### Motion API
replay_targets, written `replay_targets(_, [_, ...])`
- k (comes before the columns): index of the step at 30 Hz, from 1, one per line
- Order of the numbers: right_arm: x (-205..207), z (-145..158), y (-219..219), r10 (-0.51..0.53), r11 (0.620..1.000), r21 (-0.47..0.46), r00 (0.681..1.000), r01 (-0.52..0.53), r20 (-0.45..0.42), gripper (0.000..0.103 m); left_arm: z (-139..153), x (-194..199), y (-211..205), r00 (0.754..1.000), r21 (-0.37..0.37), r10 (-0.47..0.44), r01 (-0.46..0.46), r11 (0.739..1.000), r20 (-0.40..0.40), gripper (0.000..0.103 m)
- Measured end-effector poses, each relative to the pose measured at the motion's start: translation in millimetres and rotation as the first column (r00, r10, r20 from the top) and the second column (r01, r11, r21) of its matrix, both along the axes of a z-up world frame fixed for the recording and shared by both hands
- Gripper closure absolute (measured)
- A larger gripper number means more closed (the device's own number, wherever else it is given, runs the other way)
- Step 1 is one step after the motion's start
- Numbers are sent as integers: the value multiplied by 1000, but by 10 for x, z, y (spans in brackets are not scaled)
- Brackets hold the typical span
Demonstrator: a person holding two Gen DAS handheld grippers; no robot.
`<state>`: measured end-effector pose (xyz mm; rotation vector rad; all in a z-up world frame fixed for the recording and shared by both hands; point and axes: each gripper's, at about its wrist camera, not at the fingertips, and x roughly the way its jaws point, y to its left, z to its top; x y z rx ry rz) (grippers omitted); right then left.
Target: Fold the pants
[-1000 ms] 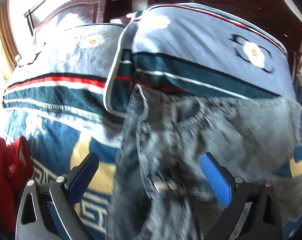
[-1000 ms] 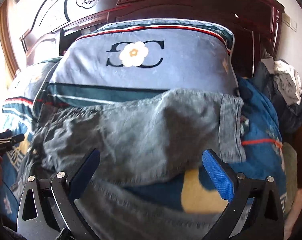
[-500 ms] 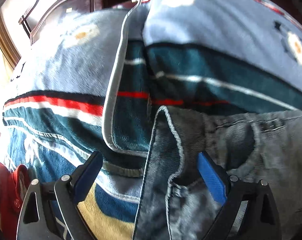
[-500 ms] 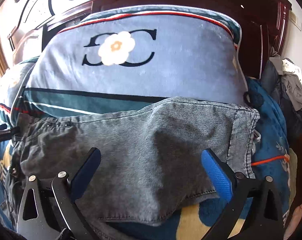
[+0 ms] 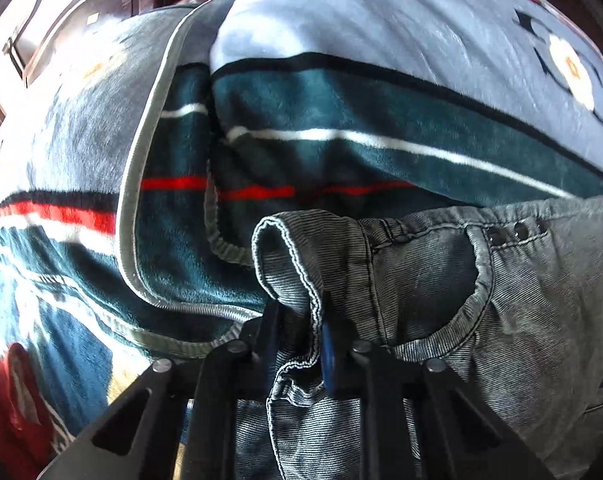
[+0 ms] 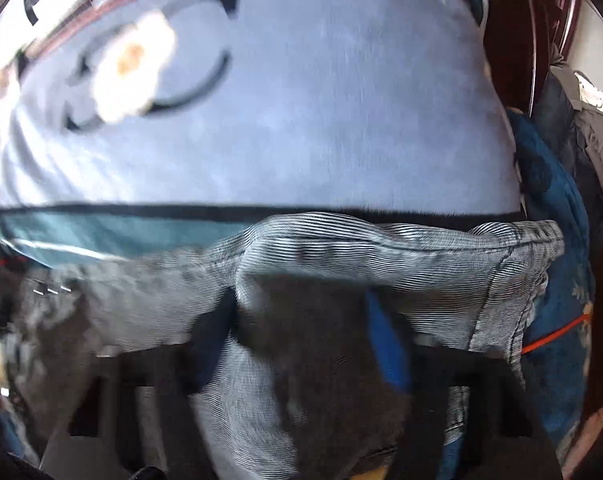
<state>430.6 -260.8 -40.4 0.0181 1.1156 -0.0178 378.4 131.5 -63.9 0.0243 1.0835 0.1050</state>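
Grey washed denim pants (image 5: pixel 481 320) lie across a bed in front of the pillows. My left gripper (image 5: pixel 299 336) is shut on the pants at the waistband corner, next to the front pocket with three rivets. In the right wrist view the pants (image 6: pixel 381 252) bunch up in a ridge between the fingers of my right gripper (image 6: pixel 301 340). Its blue pads (image 6: pixel 385 344) stand closer together with cloth between them; the view is blurred, so I cannot tell whether they clamp it.
Two blue pillows with flower logos and teal, white and red stripes (image 5: pixel 381 100) lean on a dark carved headboard (image 6: pixel 549 20). A blue patterned blanket (image 6: pixel 557 280) covers the bed. Red cloth (image 5: pixel 9 408) lies at the left. Clothes are piled at the right (image 6: pixel 593 120).
Both grippers moved forward and down onto the pants. The left one closed from wide open onto the waistband corner. The right one's fingers narrowed around a fold of the pants.
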Motion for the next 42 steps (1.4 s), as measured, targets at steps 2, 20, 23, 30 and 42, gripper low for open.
replay_targets(2, [-17,-20,31,12,1000,-1,1000,-12,7,78,29,-17,77,1000,-46,-5,6,999,18,88])
replay_targets(20, [-1088,575,-46,49,982,166,971,-90,235,92,848,-997,452,973,-318,-97,162,934,211,94])
replay_targets(23, [-1322,656,-100,46,975,200,965,-100,260,92,923,-1197,500,969,-324,-123,190,927,215,94])
replay_targets(30, [-2031,664,-212,46,969,221,959,-111,279,92,905,-1775,561,965,-325,-185,238,915,184,94])
replay_targets(42, [-3136,-398,-441,-58,973,224,998,51,25,92,162,-2420,362,932,-220,-356,334,917,-69,92])
